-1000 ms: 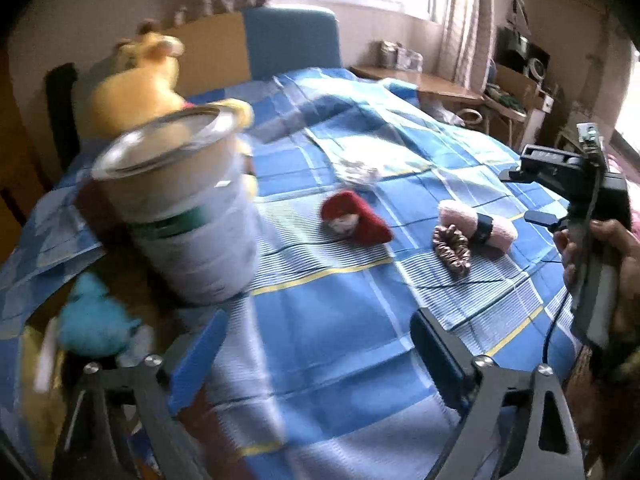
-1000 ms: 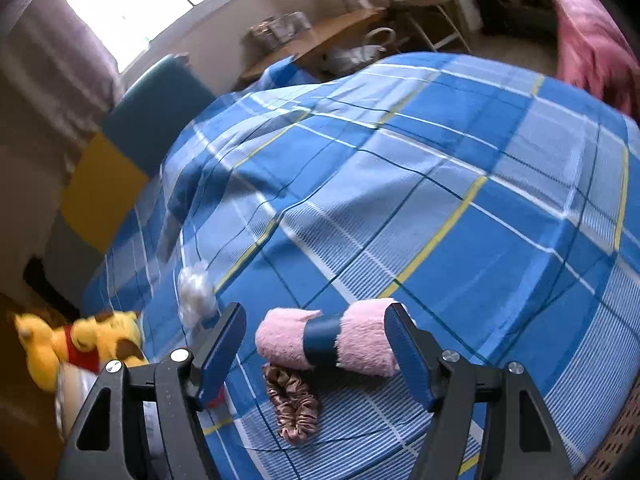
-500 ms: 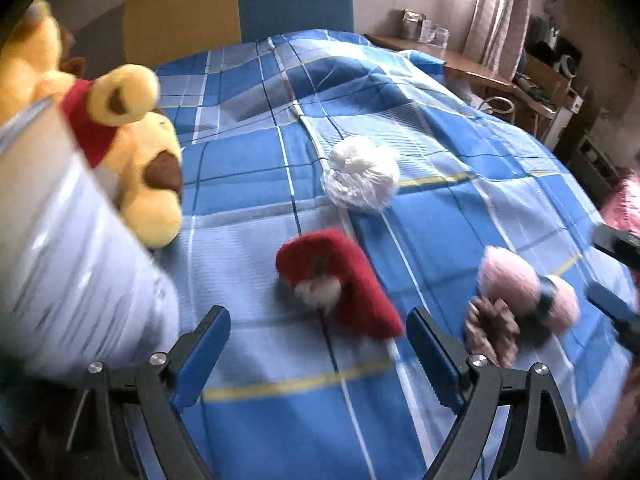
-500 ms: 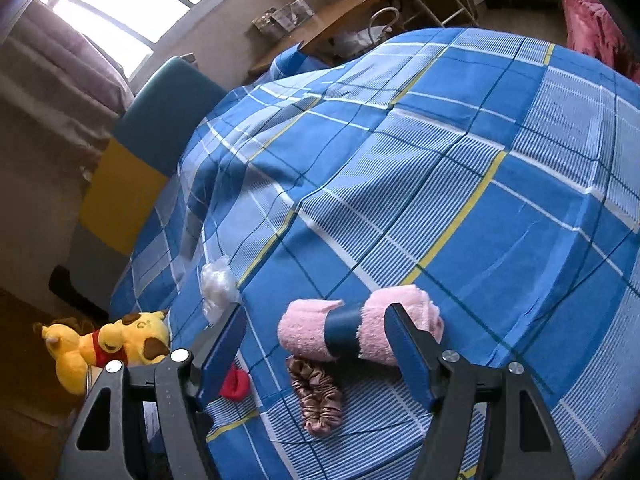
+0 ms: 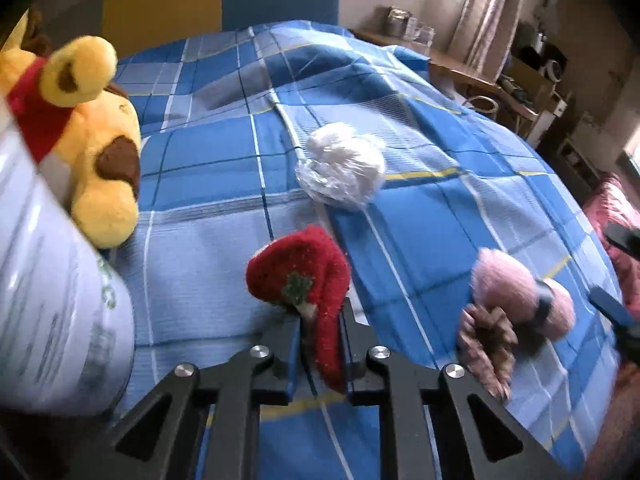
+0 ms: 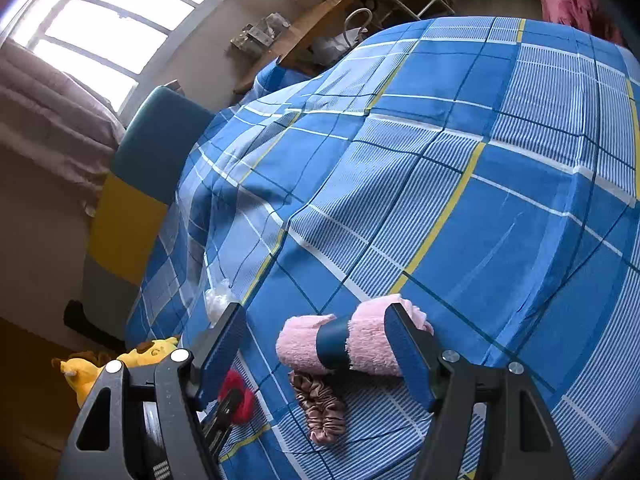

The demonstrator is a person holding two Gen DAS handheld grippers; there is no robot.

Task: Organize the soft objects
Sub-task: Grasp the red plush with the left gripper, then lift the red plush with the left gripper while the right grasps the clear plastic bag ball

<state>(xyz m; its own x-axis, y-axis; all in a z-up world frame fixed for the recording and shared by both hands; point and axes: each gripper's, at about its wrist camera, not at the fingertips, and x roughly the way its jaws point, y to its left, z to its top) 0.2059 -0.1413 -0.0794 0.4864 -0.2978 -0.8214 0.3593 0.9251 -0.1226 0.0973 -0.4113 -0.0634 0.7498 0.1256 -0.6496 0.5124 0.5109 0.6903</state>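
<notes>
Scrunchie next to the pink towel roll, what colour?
Brown with a satin sheen: the scrunchie shows best in the right wrist view, touching the pink towel roll.

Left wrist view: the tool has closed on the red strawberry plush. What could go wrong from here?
1. The left tool pinches only the red strawberry plush's lower end, so it may slip out when lifted.
2. The big white can stands close on the left; a swing could knock it.
</notes>
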